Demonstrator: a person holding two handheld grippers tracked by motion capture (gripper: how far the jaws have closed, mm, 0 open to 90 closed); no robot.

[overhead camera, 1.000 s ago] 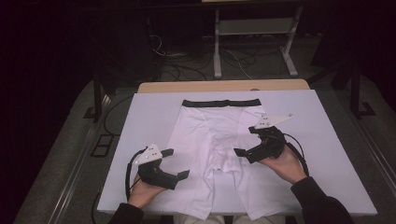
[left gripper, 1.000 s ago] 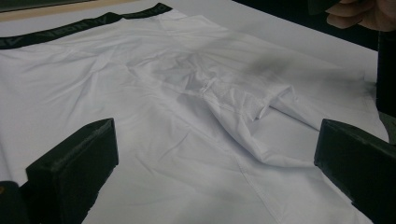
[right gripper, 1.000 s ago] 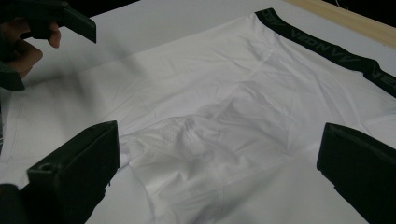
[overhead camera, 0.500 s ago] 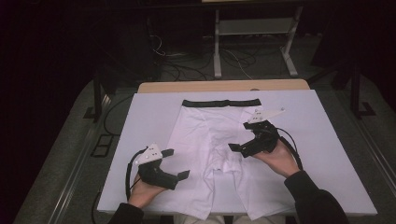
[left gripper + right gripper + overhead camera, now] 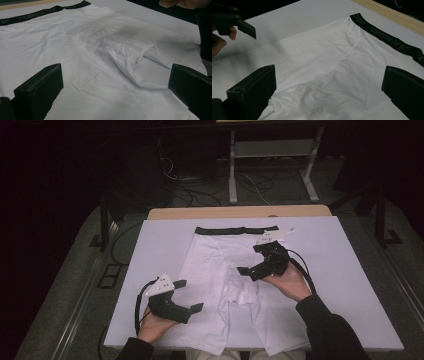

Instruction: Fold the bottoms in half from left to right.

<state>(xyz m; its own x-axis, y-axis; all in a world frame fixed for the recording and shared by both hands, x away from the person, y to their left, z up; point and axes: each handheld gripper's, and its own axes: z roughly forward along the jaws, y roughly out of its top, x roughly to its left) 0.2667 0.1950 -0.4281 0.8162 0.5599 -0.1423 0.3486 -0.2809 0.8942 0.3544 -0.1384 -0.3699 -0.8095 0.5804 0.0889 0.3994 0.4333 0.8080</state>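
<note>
White shorts (image 5: 225, 265) with a black waistband (image 5: 235, 230) lie flat on the white table cover (image 5: 345, 270), legs toward me. The crotch fabric (image 5: 239, 295) is bunched into a small fold, which also shows in the left gripper view (image 5: 125, 50). My left gripper (image 5: 189, 295) is open, low over the shorts' left leg; nothing sits between its jaws (image 5: 115, 82). My right gripper (image 5: 250, 259) is open above the shorts' right half, just short of the waistband (image 5: 387, 35), holding nothing (image 5: 329, 90). The left gripper (image 5: 234, 22) shows at the top left of the right gripper view.
A wooden table edge (image 5: 240, 212) runs along the far side of the cover. Beyond it stand a metal frame (image 5: 270, 150) and loose cables (image 5: 190, 195) on the dark floor. Bare cover lies left and right of the shorts.
My right gripper has moved away from me and inward, toward the waistband. The left gripper and the shorts have stayed put.
</note>
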